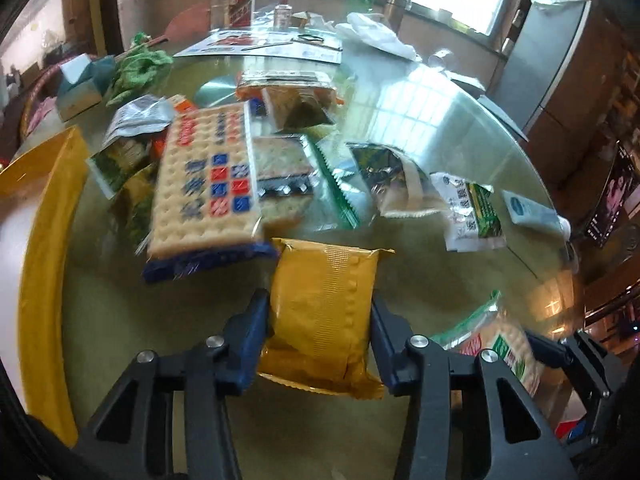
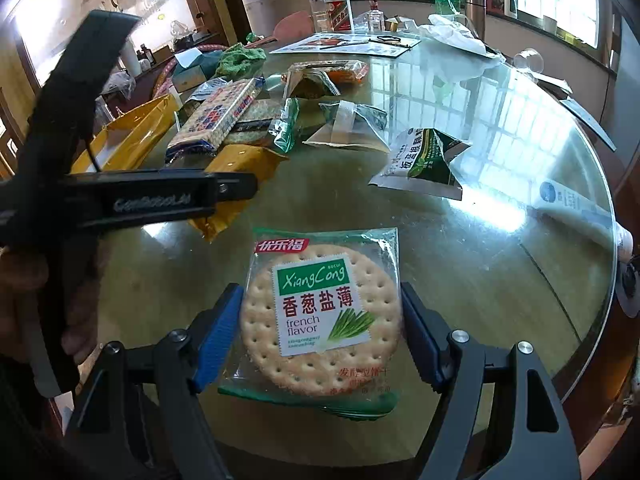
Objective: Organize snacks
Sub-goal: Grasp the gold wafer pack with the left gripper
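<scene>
Two tools each grip a snack above the table point(image 2: 500, 128): left tool point(image 1: 320, 332) the yellow packet point(image 1: 320, 316), right tool point(image 2: 322, 320) the round cracker pack point(image 2: 320, 316). Squeezing harder could crush crackers; slick wrappers may slip, seemingly.

Green cloth point(image 2: 240, 60), tissue box point(image 2: 190, 70)

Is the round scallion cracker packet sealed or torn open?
Looks sealed: the clear round scallion cracker packet lies flat between the right gripper fingers, top seam intact; far edge unclear.
</scene>
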`<action>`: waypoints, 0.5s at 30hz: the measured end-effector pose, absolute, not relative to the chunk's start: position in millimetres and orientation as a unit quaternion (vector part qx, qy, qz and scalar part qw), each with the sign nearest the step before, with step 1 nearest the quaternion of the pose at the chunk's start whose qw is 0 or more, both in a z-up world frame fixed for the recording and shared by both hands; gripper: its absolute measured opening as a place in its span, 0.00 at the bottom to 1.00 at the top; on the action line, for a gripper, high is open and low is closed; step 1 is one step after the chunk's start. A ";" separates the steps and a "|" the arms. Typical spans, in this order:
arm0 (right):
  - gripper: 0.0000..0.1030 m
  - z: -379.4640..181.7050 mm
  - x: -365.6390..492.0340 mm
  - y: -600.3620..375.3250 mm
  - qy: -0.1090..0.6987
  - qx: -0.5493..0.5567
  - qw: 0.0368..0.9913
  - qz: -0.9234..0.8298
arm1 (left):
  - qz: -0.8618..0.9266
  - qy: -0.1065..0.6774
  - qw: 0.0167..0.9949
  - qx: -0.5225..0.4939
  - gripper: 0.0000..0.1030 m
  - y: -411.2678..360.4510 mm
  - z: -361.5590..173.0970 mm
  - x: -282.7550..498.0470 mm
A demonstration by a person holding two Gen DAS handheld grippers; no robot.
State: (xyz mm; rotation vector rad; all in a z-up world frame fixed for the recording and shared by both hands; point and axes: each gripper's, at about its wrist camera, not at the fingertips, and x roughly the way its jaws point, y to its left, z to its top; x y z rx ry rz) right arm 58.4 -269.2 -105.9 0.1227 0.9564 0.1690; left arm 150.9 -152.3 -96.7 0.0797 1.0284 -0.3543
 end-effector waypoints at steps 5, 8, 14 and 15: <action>0.74 -105.1 55.9 -265.7 0.461 0.059 0.881 0.087 | -0.154 0.491 0.857 0.028 0.45 -134.7 -93.6 117.8; 0.74 -104.6 54.3 -263.2 0.458 0.071 0.880 0.103 | -0.162 0.489 0.857 -0.015 0.45 -110.2 -89.2 94.0; 0.74 -103.8 54.4 -255.6 0.451 0.104 0.877 0.130 | -0.164 0.467 0.866 -0.067 0.45 -77.7 -71.9 64.3; 0.74 -103.0 54.4 -254.3 0.449 0.110 0.876 0.135 | -0.164 0.463 0.868 -0.071 0.45 -75.9 -69.3 63.5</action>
